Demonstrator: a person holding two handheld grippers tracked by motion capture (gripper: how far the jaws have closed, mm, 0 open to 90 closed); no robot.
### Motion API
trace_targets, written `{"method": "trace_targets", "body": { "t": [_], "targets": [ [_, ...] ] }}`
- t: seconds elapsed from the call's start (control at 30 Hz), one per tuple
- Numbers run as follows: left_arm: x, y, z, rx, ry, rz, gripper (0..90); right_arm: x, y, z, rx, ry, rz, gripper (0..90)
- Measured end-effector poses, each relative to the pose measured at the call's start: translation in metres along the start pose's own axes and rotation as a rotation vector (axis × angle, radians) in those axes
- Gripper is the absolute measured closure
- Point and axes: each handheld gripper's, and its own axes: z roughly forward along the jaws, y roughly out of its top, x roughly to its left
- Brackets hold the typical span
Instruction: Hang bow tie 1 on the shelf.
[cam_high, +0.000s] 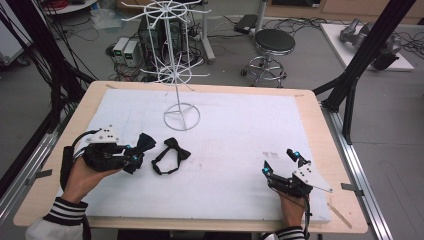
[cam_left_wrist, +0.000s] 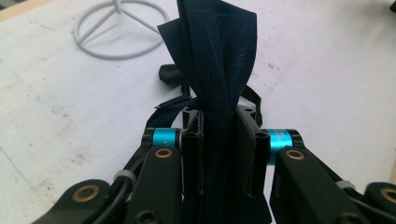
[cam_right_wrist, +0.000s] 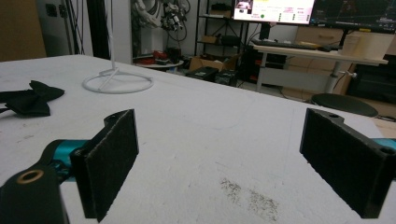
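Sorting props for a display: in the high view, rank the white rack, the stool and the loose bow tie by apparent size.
1. White rack
2. Stool, though it stands farther from the camera
3. Bow tie

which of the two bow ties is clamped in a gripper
The dark blue bow tie, pinched in the left gripper; the black bow tie lies loose on the table.

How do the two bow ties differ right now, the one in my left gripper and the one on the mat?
The held bow tie is clamped between the left gripper's pads, off the mat; the loose bow tie lies flat on the white mat, untouched. The held one looks dark navy in the left gripper view; the loose one looks black. The loose one's strap loop lies spread out. Both are dark fabric bow ties.
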Motion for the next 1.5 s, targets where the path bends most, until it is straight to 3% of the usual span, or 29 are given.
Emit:
{"method": "trace_targets", "body": {
  "t": [0.7,1.5],
  "targets": [
    [0.021,0.022,-0.005,-0.151,0.081,-0.052,73.8,0.0,0.0,0.0,0.002,-0.002,0.0,11.0],
    [0.049,0.047,-0.011,-0.239,0.097,-0.082,73.8,0.0,0.0,0.0,-0.003,-0.001,-0.011,11.0]
  ]
}}
